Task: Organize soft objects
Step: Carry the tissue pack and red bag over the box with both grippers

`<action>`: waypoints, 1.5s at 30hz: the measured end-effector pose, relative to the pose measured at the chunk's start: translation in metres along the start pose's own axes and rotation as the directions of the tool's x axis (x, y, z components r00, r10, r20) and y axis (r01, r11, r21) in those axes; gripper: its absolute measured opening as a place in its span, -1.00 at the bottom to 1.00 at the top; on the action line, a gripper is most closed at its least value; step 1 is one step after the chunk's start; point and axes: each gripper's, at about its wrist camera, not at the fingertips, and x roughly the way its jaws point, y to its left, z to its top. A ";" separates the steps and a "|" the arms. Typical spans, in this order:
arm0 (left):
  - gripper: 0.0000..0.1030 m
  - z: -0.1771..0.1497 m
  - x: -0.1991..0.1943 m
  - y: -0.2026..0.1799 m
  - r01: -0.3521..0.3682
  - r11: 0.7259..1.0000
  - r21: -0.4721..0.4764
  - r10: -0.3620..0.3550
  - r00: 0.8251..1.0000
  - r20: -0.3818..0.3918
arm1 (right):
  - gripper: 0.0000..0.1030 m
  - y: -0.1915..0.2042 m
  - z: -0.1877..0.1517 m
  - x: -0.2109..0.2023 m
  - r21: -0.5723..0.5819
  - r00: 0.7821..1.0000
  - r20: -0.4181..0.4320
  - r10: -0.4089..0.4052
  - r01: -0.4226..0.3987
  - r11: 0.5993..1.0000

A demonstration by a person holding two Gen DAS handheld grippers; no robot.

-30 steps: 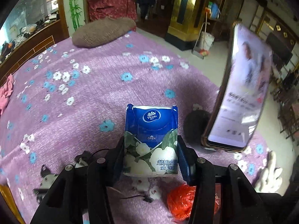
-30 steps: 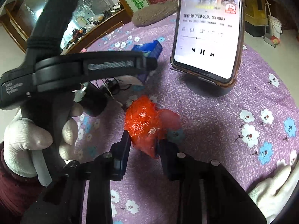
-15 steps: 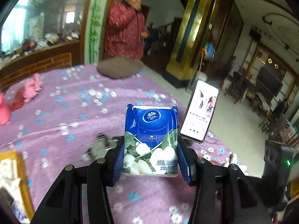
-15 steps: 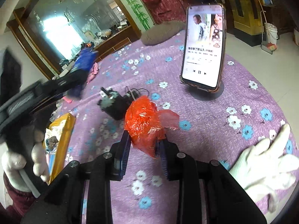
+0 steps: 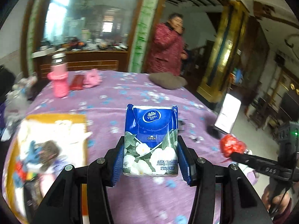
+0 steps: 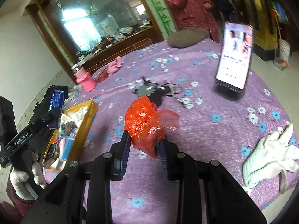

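While both loads hang above the purple flowered bed (image 6: 214, 140), the left gripper (image 5: 150, 163) clamps a blue soft tissue pack (image 5: 151, 140) and the right gripper (image 6: 144, 150) pinches a crumpled red plastic bag (image 6: 146, 125). Beyond, a yellow open box (image 6: 85, 128) already holds soft items; neither load is in yet. White cloth gloves (image 6: 269, 158) and pink plush (image 6: 115, 65) remain out.

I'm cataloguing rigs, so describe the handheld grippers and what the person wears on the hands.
Both grippers are matte black. The right gripper has ridged blue pads and silver screws. The left gripper bears white "GenRobot.AI" lettering. The left hand wears a white glove over a dark red sleeve.
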 end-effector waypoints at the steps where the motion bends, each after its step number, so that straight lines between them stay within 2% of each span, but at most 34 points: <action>1: -0.04 -0.004 -0.009 0.012 -0.017 1.000 -0.017 0.017 1.000 0.009 | -0.47 0.006 -0.001 0.000 -0.012 1.000 -0.001 0.006 -0.006 1.000; 8: -0.04 -0.034 -0.051 0.051 -0.135 0.986 -0.096 0.139 0.990 0.033 | -0.47 0.044 -0.004 0.008 -0.100 0.999 -0.027 0.032 -0.035 0.994; 13: -0.03 -0.060 -0.076 0.072 -0.226 0.962 -0.151 0.232 0.973 0.021 | -0.47 0.074 -0.007 0.025 -0.162 0.995 -0.071 0.066 -0.076 0.984; 18: -0.03 -0.073 -0.084 0.088 -0.270 0.944 -0.191 0.273 0.962 -0.013 | -0.47 0.104 -0.008 0.046 -0.214 0.987 -0.120 0.104 -0.128 0.968; 22: -0.03 -0.078 -0.098 0.102 -0.305 0.923 -0.233 0.313 0.950 -0.004 | -0.47 0.139 -0.009 0.070 -0.259 0.967 -0.188 0.173 -0.219 0.941; 29: -0.03 -0.082 -0.096 0.124 -0.385 0.878 -0.283 0.384 0.921 -0.061 | -0.47 0.206 -0.028 0.108 -0.348 0.919 -0.319 0.232 -0.342 0.873; 35: -0.03 -0.068 -0.076 0.152 -0.408 0.861 -0.302 0.396 0.912 -0.104 | -0.46 0.244 -0.049 0.140 -0.403 0.897 -0.394 0.201 -0.365 0.839; 37: -0.03 -0.059 -0.065 0.157 -0.406 0.865 -0.293 0.390 0.914 -0.117 | -0.46 0.251 -0.050 0.147 -0.420 0.900 -0.396 0.182 -0.354 0.836; 40: -0.03 -0.046 -0.046 0.161 -0.406 0.876 -0.260 0.384 0.914 -0.135 | -0.46 0.258 -0.044 0.163 -0.447 0.917 -0.379 0.125 -0.299 0.843; 45: -0.02 -0.033 -0.015 0.173 -0.406 0.884 -0.231 0.375 0.912 -0.166 | -0.46 0.267 -0.028 0.200 -0.440 0.914 -0.401 0.066 -0.255 0.861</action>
